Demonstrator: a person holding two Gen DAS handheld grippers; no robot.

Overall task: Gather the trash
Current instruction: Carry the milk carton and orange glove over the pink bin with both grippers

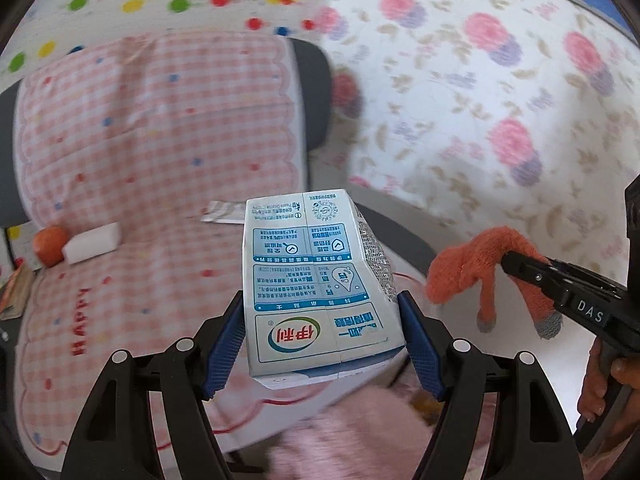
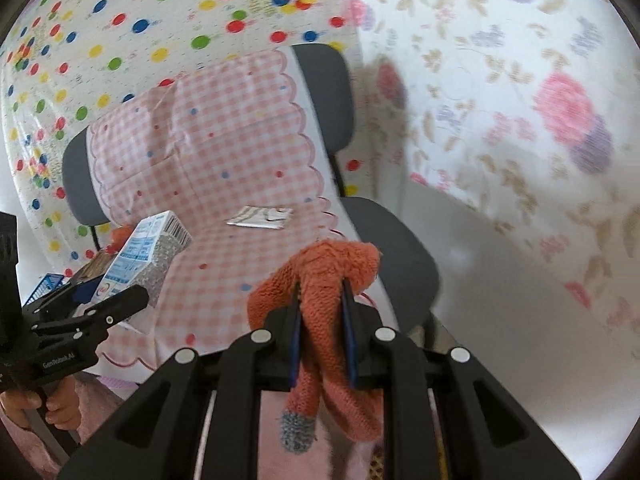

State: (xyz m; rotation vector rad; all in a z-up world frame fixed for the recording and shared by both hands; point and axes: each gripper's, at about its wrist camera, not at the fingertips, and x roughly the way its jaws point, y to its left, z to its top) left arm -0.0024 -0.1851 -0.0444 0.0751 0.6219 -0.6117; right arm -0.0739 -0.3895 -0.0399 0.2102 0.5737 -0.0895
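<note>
My left gripper (image 1: 322,320) is shut on a white and blue milk carton (image 1: 316,280), its blue pads pressing both sides, lifted above the chair seat. The carton (image 2: 140,260) and left gripper (image 2: 120,304) also show at the left of the right wrist view. My right gripper (image 2: 322,308) is shut on an orange knitted glove (image 2: 320,280) with grey fingertips that hangs down between the fingers. The glove (image 1: 480,264) and right gripper (image 1: 516,260) show at the right of the left wrist view.
A grey chair (image 2: 340,92) wears a pink checked cover (image 1: 160,140). On its seat lie a flat striped wrapper (image 2: 260,216), a white block (image 1: 92,242) and an orange fruit (image 1: 48,246). A floral cloth (image 1: 480,100) hangs at the right, a dotted one (image 2: 120,40) behind.
</note>
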